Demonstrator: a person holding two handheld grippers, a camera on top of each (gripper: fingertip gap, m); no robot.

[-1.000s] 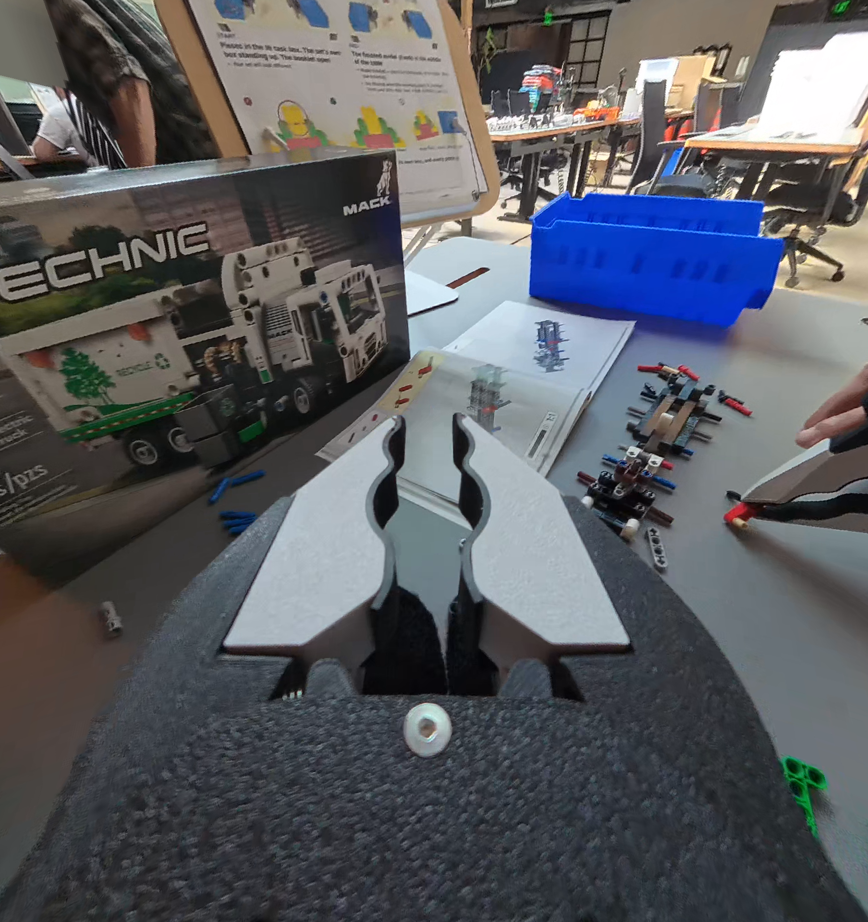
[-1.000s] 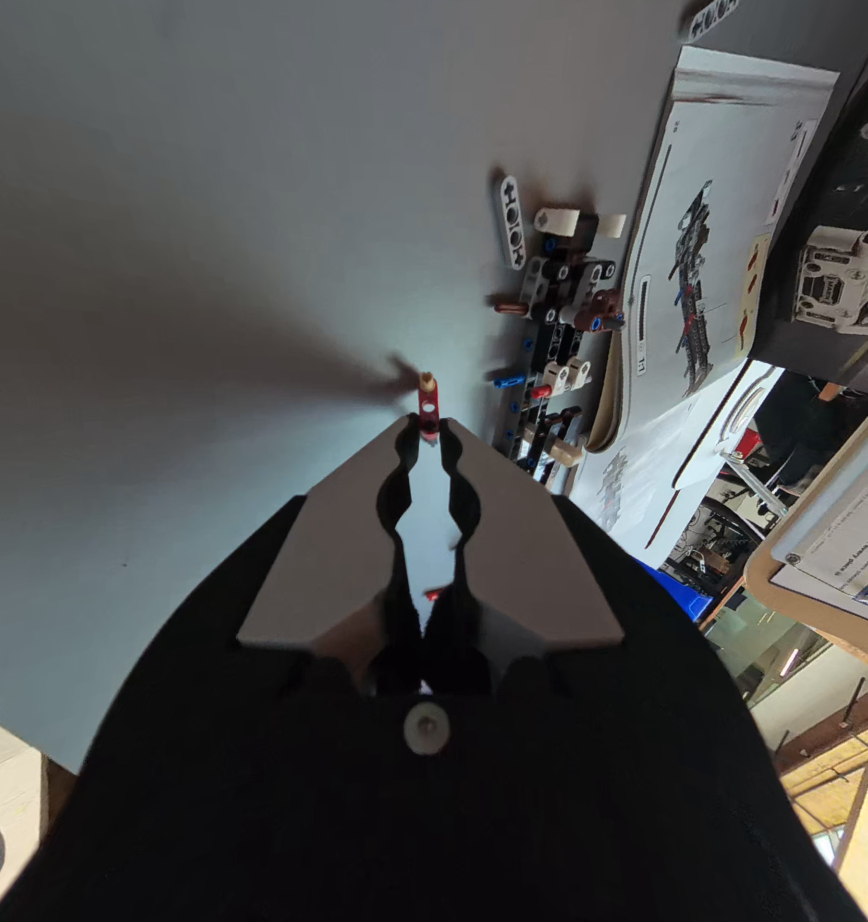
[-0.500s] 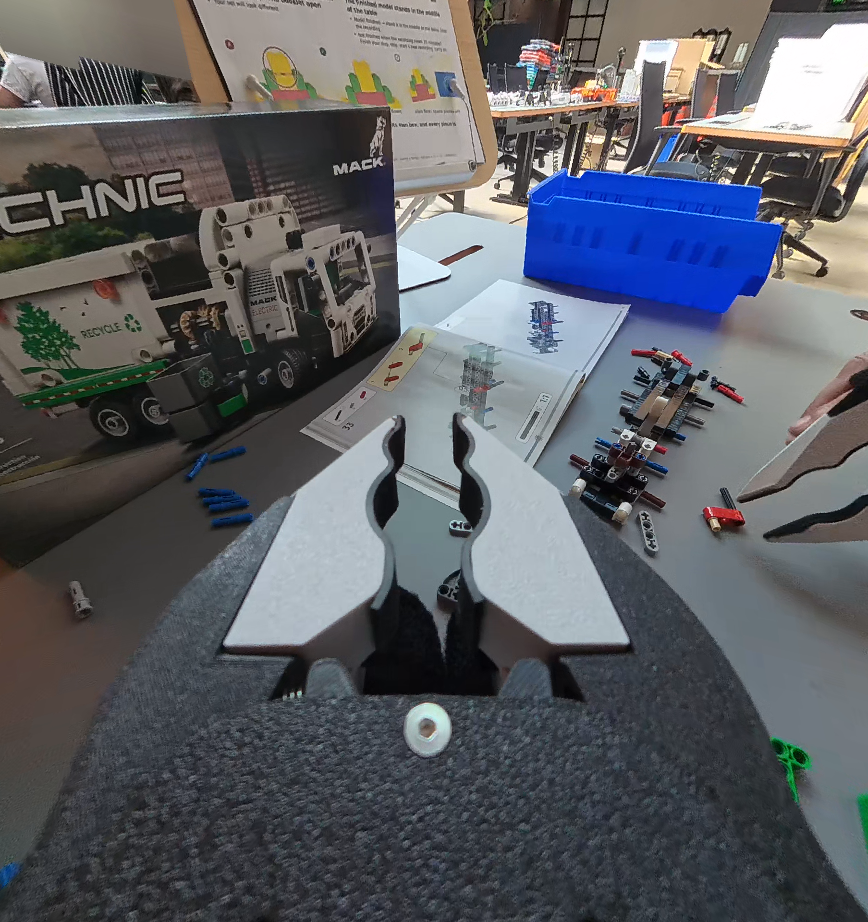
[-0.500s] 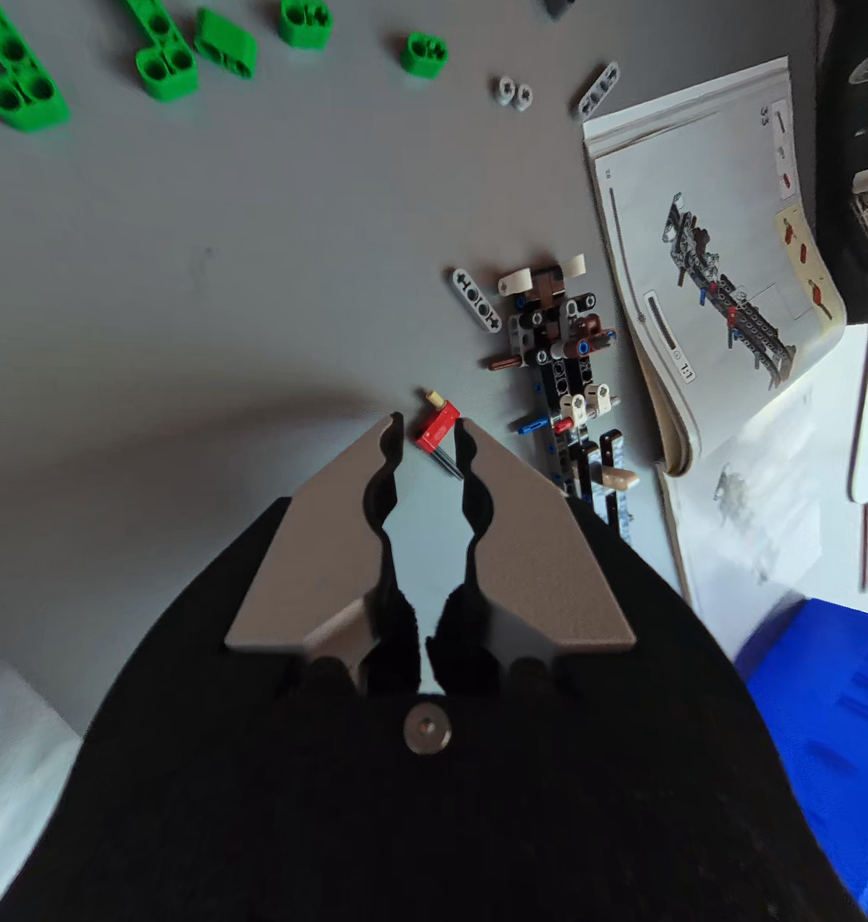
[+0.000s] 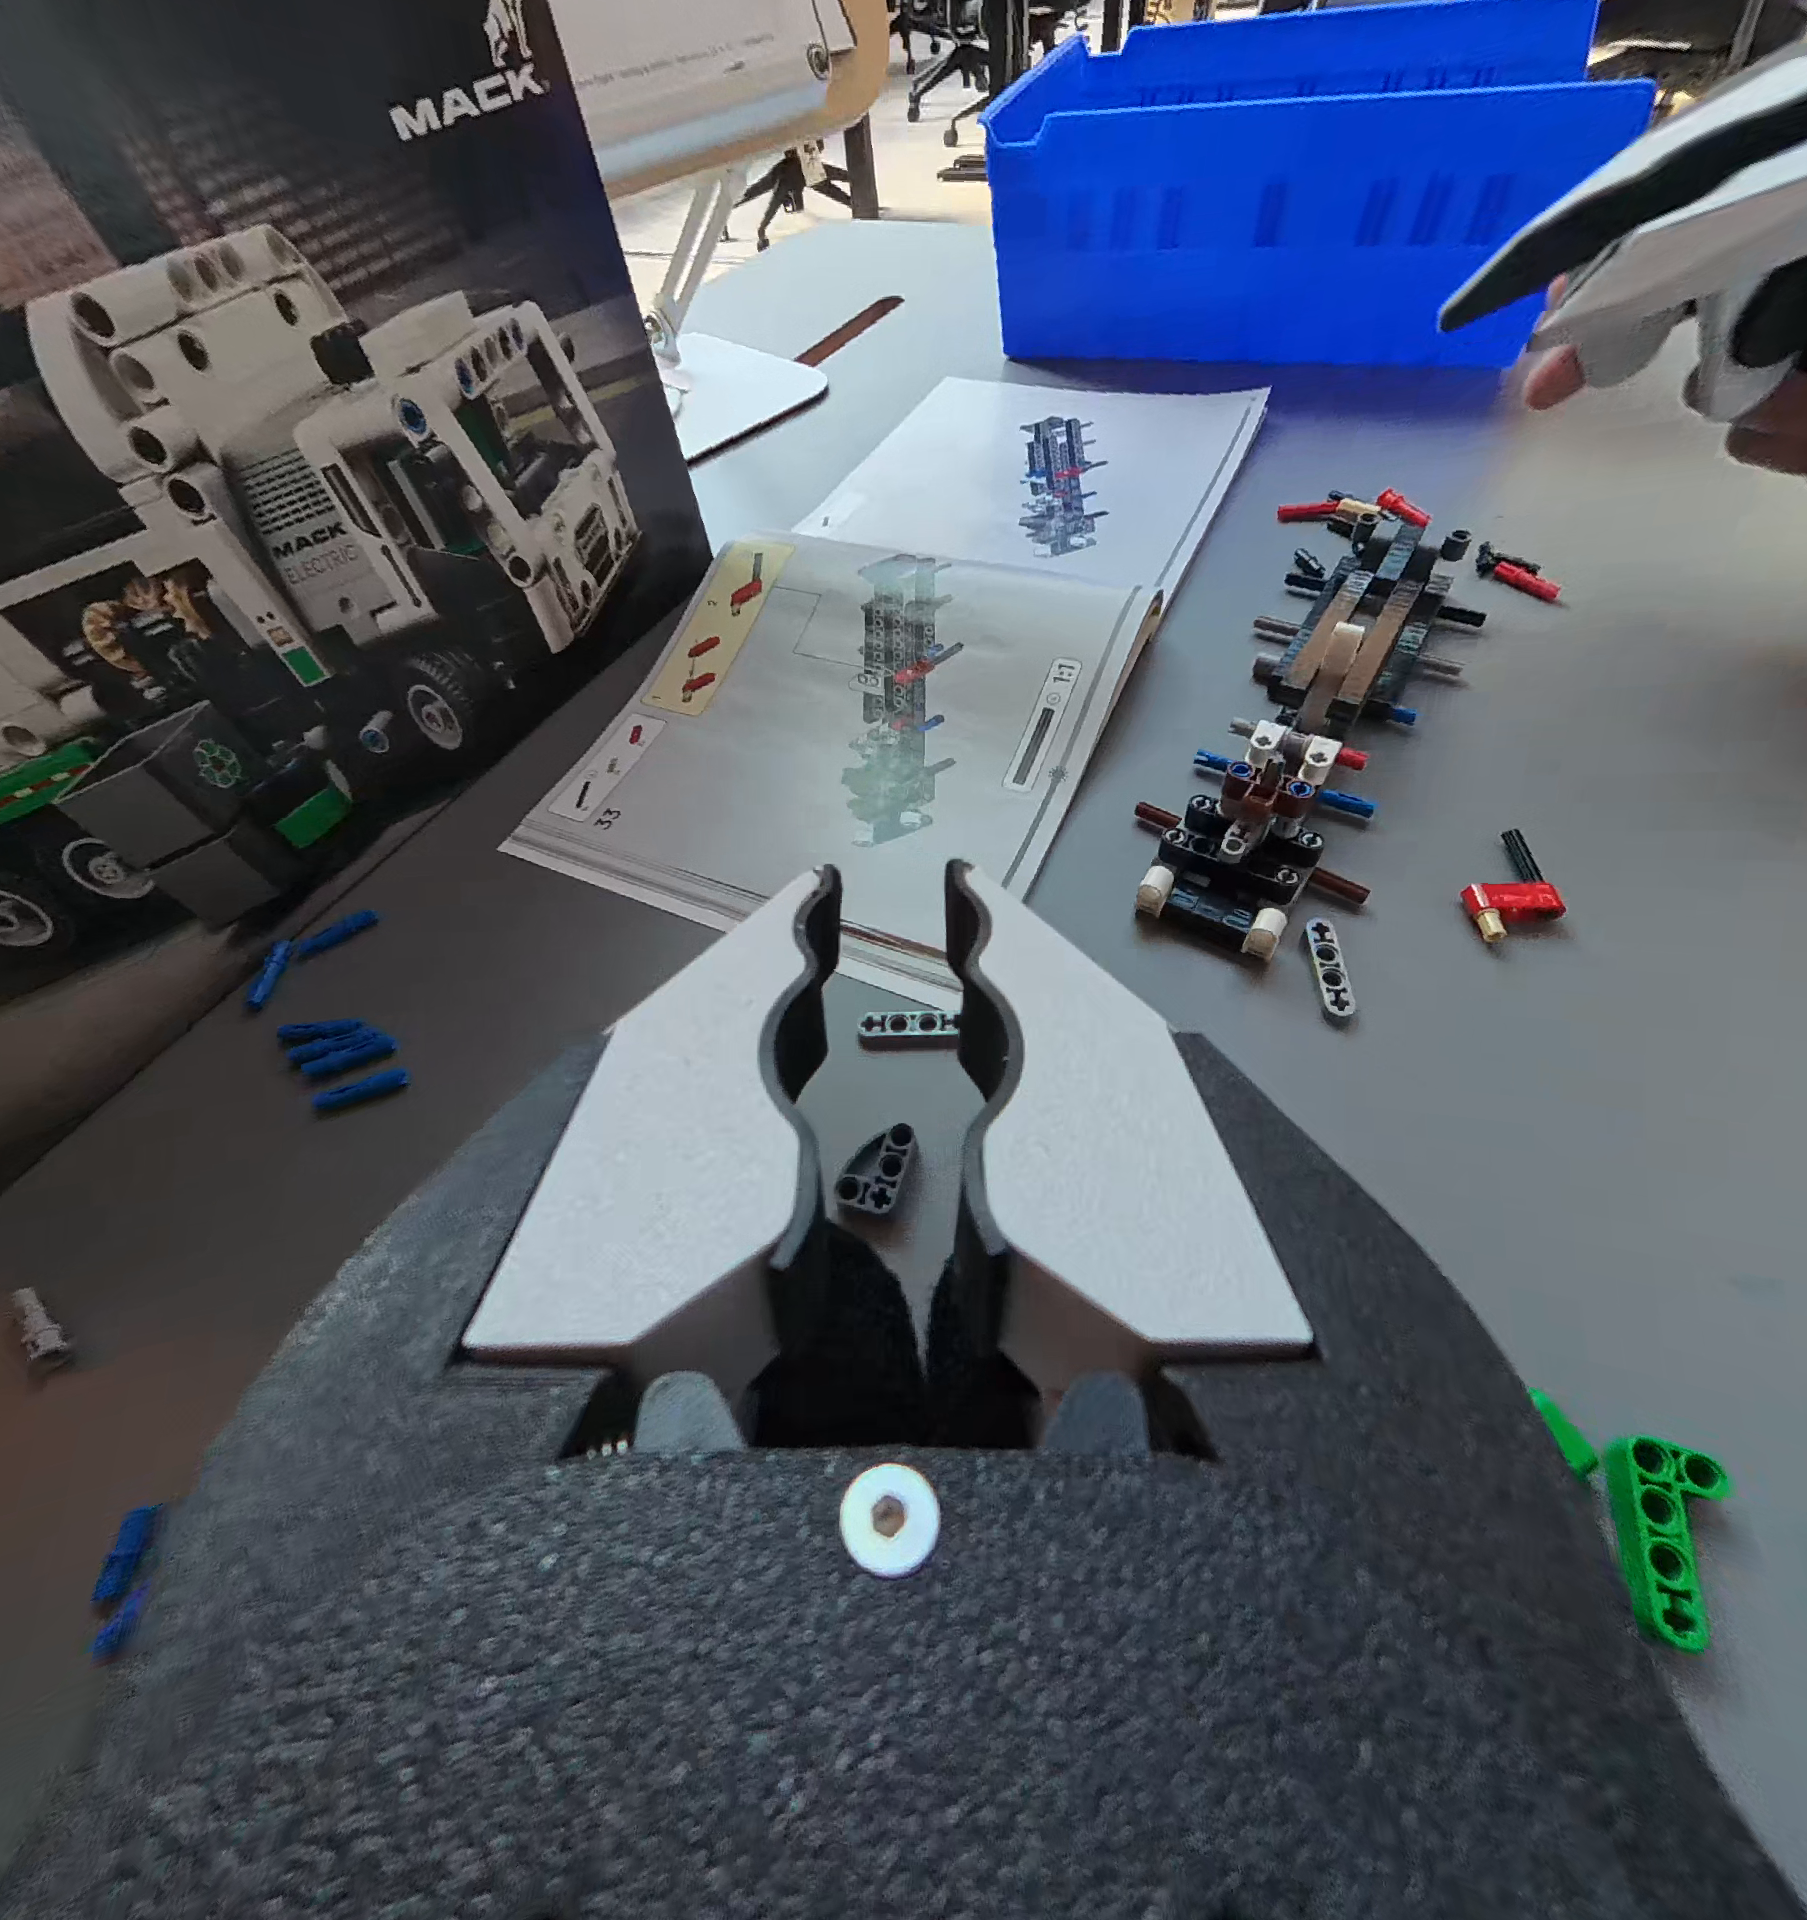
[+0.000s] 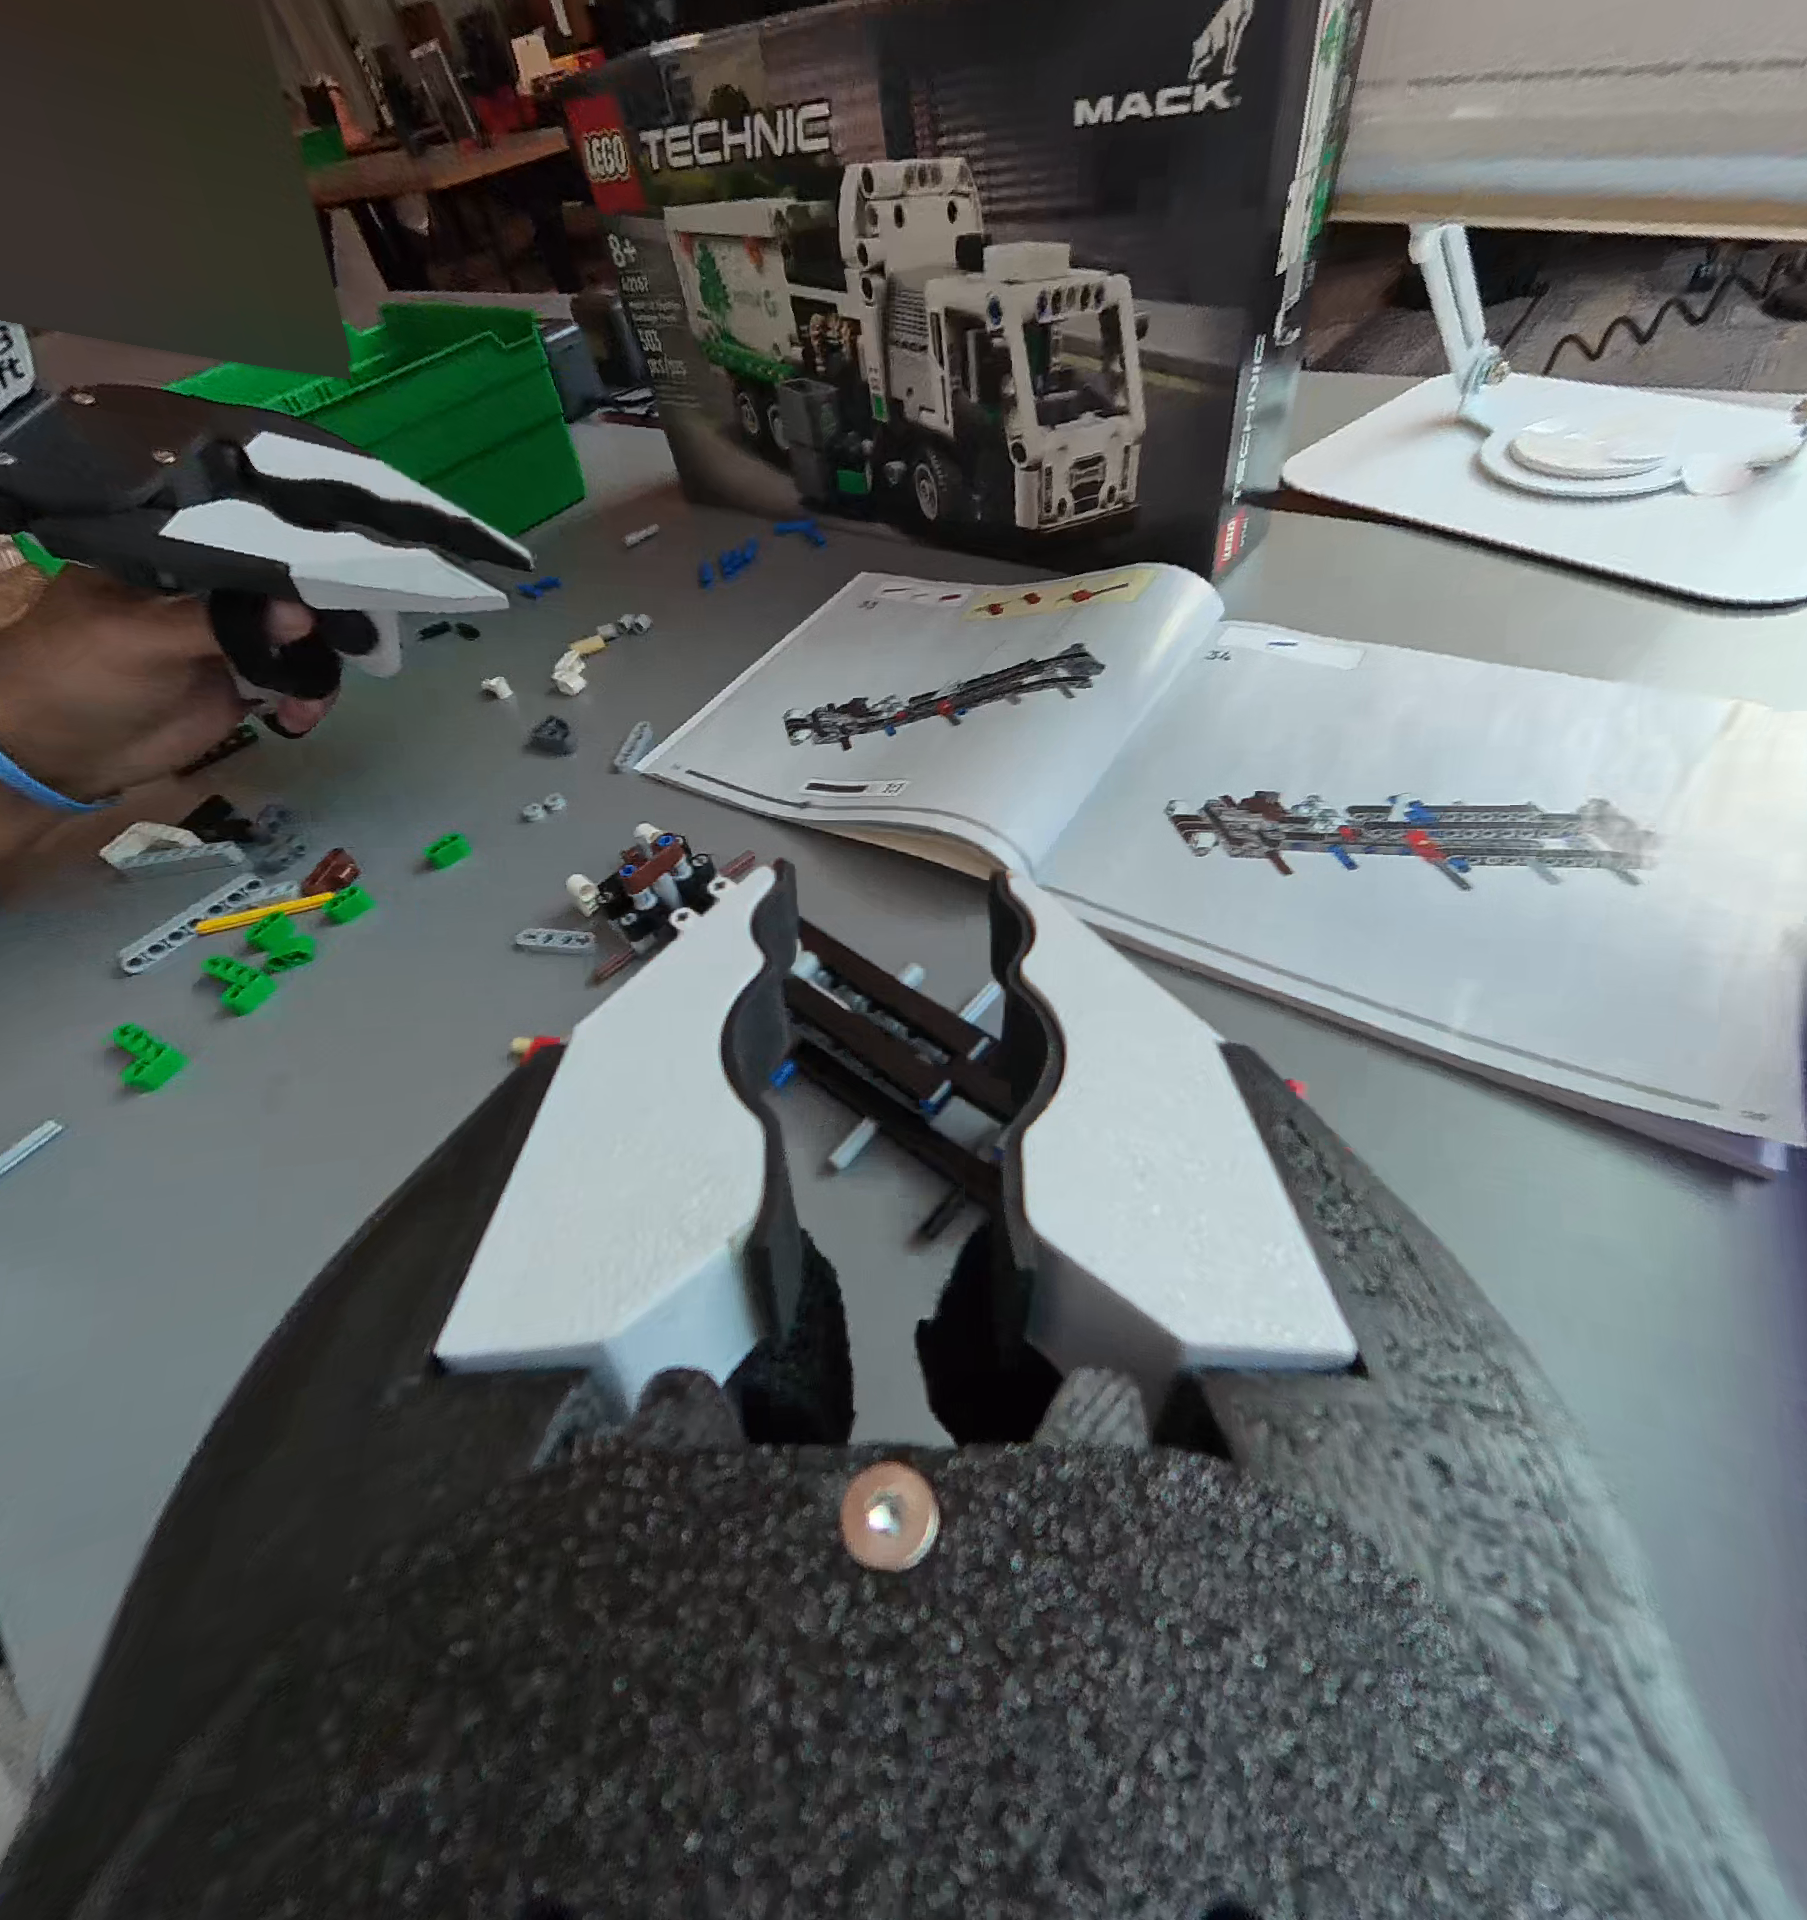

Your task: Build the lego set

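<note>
Hovering over the grey table (image 5: 1605, 1143) right now: the left gripper (image 5: 888, 894), fingers apart and nothing between the pads. Through the gap you can see two loose bits lying flat on the table underneath, a thin grey beam (image 5: 907, 1025) and a stubby dark grey connector (image 5: 875, 1169). Neither one is touching a pad.

Just past the fingertips is the near corner of the open instruction booklet (image 5: 847, 707). The set's box (image 5: 307, 468) stands upright on the left side of the table with a scatter of blue pins (image 5: 343, 1049) in front of it.

The right gripper (image 6: 888, 904) is spread wider and also has nothing in its grasp. It looks down on the long dark chassis build (image 6: 899, 1039), which lies beside the booklet's right edge. From the left camera it's clearly up in the air, well apart from the build. A red connector on a black axle (image 5: 1512, 899) lies just right of the build's near end, and the blue bin (image 5: 1273, 208) sits toward the far edge. Green beams (image 5: 1663, 1538) are near the front right.

Handling-wise, my guess is those flat little pieces are fiddly: low profile, easy to skid. The build's sticking-out axles look easy to knock.

Hard to tell: the right view is motion-blurred, both gripper bodies hide the table below them, and the green beams are cut off at the frame edge
</note>
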